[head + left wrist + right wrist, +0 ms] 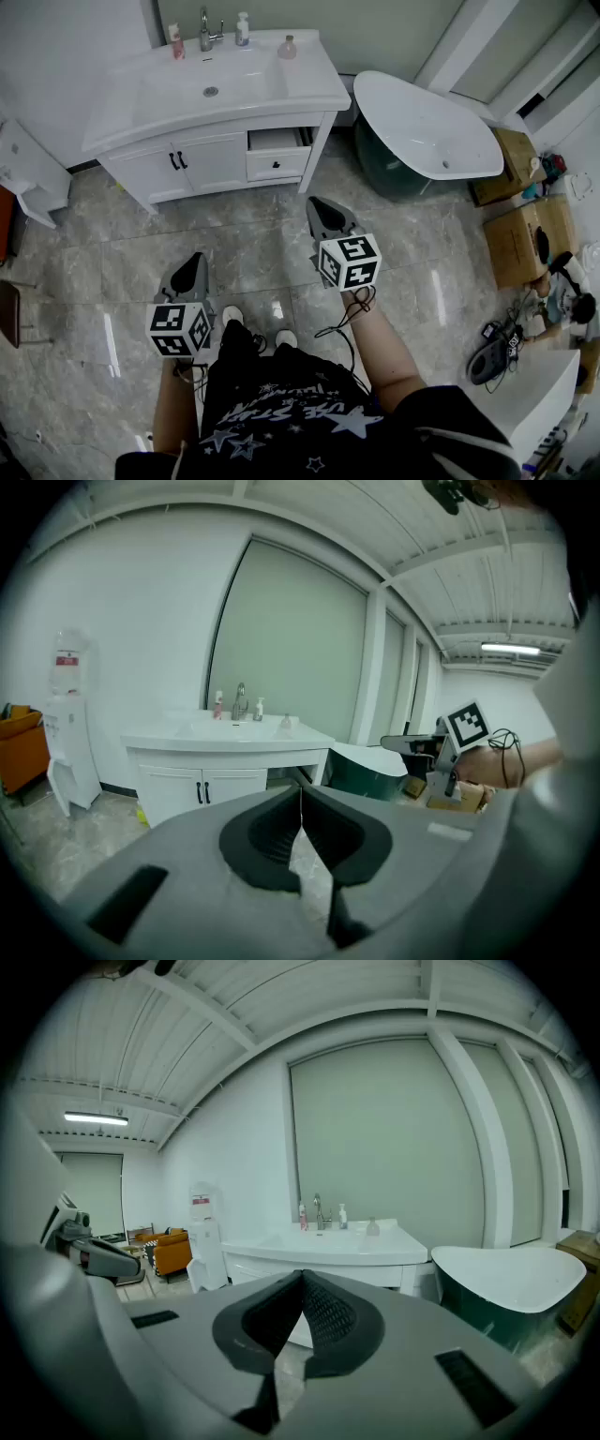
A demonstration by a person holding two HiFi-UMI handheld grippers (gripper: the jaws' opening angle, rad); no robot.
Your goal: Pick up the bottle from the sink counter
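Observation:
Three bottles stand on the white sink counter far ahead: a pink-red bottle left of the faucet, a white pump bottle right of it, and a small round pink bottle further right. The left gripper view shows the same small bottle, and so does the right gripper view. My left gripper hangs low over the floor, jaws shut and empty. My right gripper is raised a little nearer the vanity, also shut on nothing. Both are well short of the counter.
The vanity has one drawer pulled open. A white bathtub stands right of it. Cardboard boxes and cables lie at the right. A water dispenser stands left of the vanity. Grey marble floor tiles lie between me and the vanity.

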